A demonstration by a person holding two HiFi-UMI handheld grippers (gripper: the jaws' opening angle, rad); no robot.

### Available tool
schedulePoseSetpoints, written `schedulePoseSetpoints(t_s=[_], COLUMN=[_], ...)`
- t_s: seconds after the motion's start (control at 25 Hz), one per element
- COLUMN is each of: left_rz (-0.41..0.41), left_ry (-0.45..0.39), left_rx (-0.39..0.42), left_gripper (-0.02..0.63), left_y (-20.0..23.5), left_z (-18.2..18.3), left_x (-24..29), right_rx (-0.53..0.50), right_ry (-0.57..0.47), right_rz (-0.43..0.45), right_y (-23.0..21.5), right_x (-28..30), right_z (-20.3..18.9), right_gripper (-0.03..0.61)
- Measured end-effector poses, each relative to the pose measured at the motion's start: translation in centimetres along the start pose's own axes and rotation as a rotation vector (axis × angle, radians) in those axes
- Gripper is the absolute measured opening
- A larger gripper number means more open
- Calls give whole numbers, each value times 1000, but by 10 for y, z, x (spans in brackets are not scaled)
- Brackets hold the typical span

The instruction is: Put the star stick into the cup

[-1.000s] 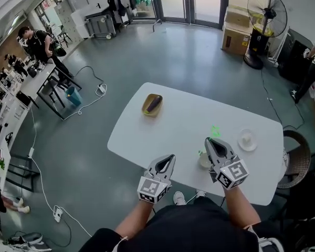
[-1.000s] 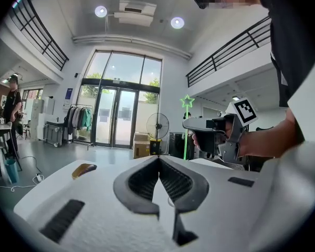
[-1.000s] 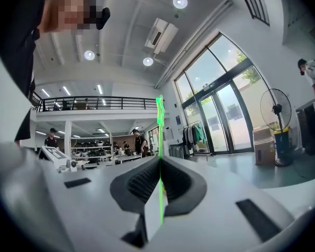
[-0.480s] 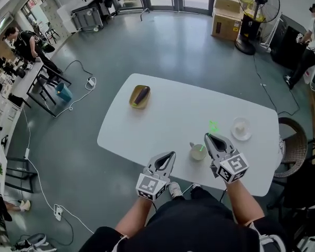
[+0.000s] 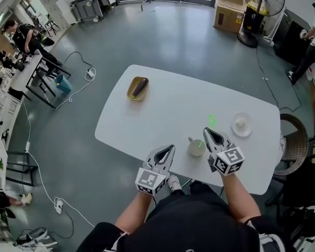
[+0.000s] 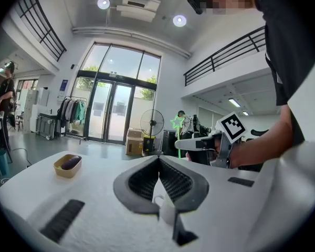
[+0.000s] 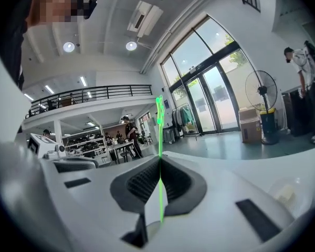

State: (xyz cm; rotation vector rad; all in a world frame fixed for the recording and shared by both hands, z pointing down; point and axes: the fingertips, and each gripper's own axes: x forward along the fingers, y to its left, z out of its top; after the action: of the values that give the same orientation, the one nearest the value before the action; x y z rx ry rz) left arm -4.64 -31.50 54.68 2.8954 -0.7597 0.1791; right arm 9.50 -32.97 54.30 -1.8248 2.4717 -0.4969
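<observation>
My right gripper clamps the thin green star-topped stick upright beside the small white cup; my left gripper is closed, empty.

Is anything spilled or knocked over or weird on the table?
Nothing stands out. The cup stands upright, the eggplant lies in its yellow bowl, and the small plate sits flat on the table. The green star stick is upright, pinched in the right tool.

Table finished smooth, matt white. Star stick made of translucent green plastic. Floor polished, grey, slightly glossy.
</observation>
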Motion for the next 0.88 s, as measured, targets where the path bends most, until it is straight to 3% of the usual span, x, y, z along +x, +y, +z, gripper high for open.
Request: schedulePoseSetpoints(t_s=[0.36, 0.64, 0.88], left_rz=[9, 134, 152], left_ry=[26, 103, 110], left_rx=[-1, -57, -58], left_gripper=[12, 12, 12], left_y=[3, 35, 46], left_z=[-7, -32, -34], left_x=[6, 0, -2], right_rx=[59, 121, 140], right_ry=[131, 196, 231], right_rz=[16, 26, 22], right_y=[-12, -18, -21], right_x=[16, 28, 34], right_z=[-57, -86, -101], right_gripper=[9, 9, 9])
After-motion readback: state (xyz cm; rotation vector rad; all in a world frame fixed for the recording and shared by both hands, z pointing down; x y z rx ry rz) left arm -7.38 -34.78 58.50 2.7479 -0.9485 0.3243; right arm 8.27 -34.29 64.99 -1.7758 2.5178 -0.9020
